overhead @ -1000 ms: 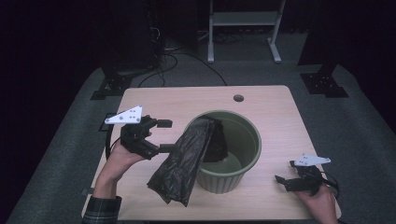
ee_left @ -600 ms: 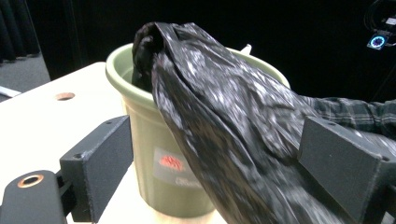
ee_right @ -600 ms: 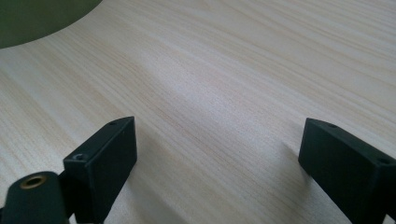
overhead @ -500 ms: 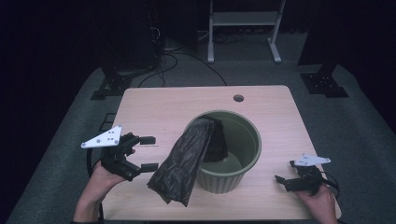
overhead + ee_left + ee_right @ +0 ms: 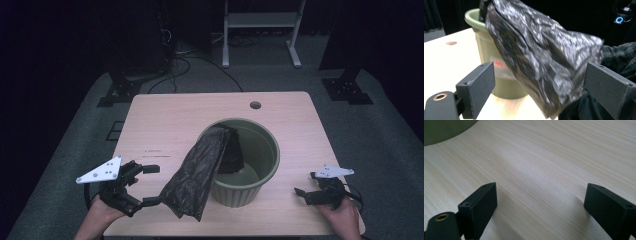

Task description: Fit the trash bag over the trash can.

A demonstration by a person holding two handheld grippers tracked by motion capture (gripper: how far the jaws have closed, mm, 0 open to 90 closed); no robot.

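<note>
A green plastic bin stands in the middle of the wooden table. A crumpled black bag hangs out over the bin's near left rim, and its loose end reaches the tabletop. My left gripper is open at the near left, its jaws pointing at the bag's lower end, close beside it. In the left gripper view the bag hangs just ahead of the wide jaws of the left gripper, in front of the bin. My right gripper rests open on the table, right of the bin. The right gripper has bare wood between its jaws.
A round cable hole sits near the table's far edge. Dark floor with cables and stand feet surrounds the table. A person's plaid sleeve shows behind the bag. The bin's wall is at the right gripper view's top left.
My left gripper has drawn back toward the table's near left corner and sunk lower, still open. The bag and the right gripper have stayed where they were.
</note>
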